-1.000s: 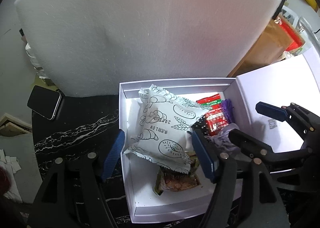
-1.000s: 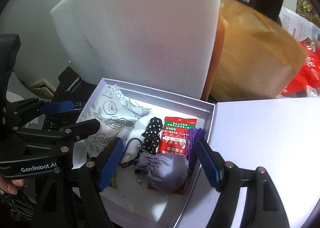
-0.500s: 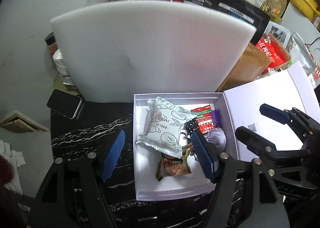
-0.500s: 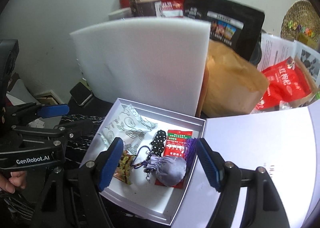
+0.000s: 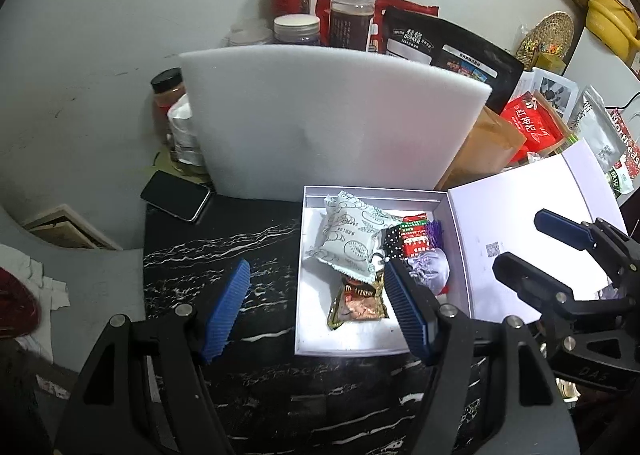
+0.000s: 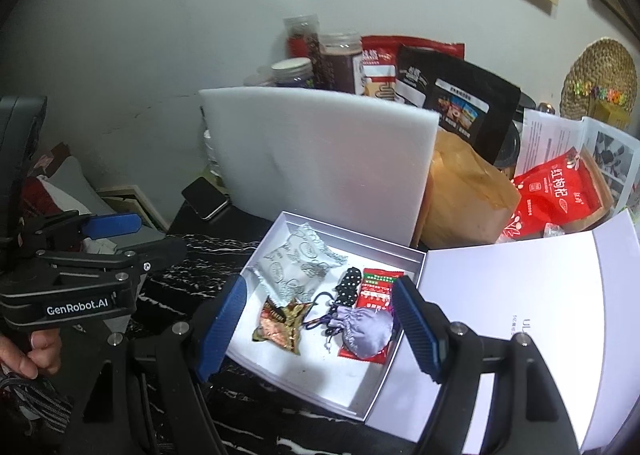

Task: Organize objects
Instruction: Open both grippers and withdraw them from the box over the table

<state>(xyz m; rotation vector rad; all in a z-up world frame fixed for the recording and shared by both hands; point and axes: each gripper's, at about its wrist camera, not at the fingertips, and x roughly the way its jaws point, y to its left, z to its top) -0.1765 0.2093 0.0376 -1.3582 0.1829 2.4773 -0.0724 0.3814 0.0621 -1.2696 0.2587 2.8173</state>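
Scene: a shallow white box (image 6: 400, 343) sits open on a black marbled tabletop (image 5: 224, 251), its lid (image 6: 520, 319) folded flat to the right.
Left gripper (image 5: 316, 311): jaws stand wide apart with nothing between the blue pads; it hangs above the table and the box's left wall.
Right gripper (image 6: 320, 327): jaws also wide apart and empty, held above the box's contents.
White pastry packet (image 5: 352, 235): lies at the back left of the box, puffed with air. Likely light, crinkly and slippery; best taken across its middle or by a sealed end, gently, as the food inside may crush.
Gold snack wrapper (image 6: 280, 323): lies in front of the white packet, crumpled. Judged light and thin; pinch an edge.
Lilac drawstring pouch (image 6: 366, 329): rests on the red sachet (image 6: 376, 287) at the right side. Soft cloth that will sag; grasp the gathered neck or cord.
Black dotted pouch (image 6: 349, 286): between the packet and the sachet; soft, easy to pinch mid-body.
Behind: an upright white foam sheet (image 5: 328, 123); a phone (image 5: 175, 196) lies beside it.
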